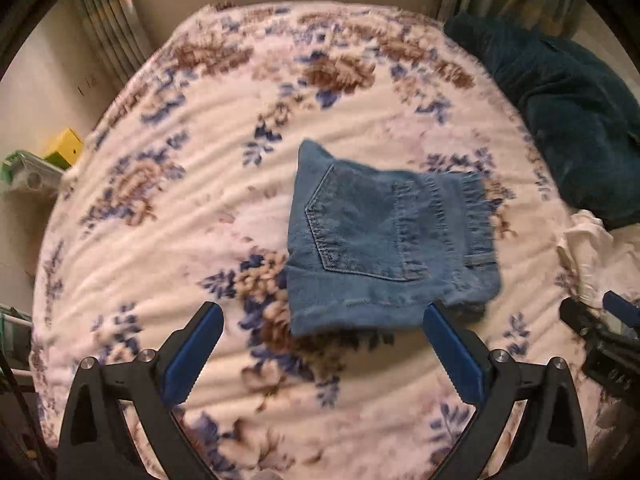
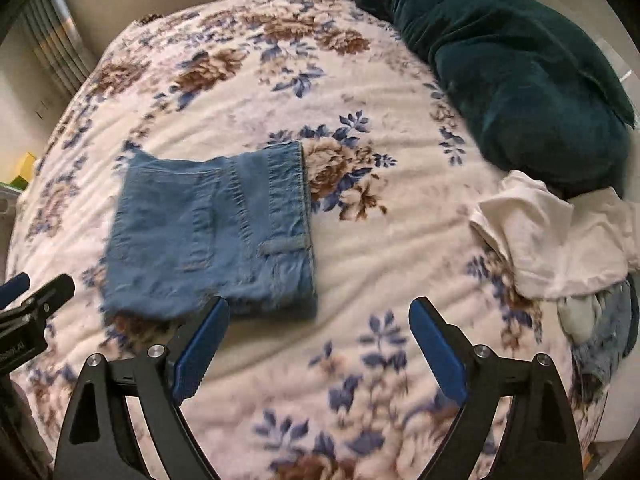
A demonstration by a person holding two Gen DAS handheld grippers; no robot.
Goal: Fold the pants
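Both tongs, my left tongs [image 1: 322,312] and right tongs [image 2: 319,306], are spread wide and pinch nothing. Folded pants [image 1: 384,240] lie on the bed [image 1: 168,216]; a finger catching the near edge could reopen the fold.

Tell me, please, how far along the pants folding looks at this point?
Done: the denim pants lie as a compact folded rectangle on the floral blanket, back pocket up. In hand: nothing; the left gripper and right gripper are both open and empty above the bed. Left: possibly only tidying. A white garment and more denim lie unfolded by the teal pillow.
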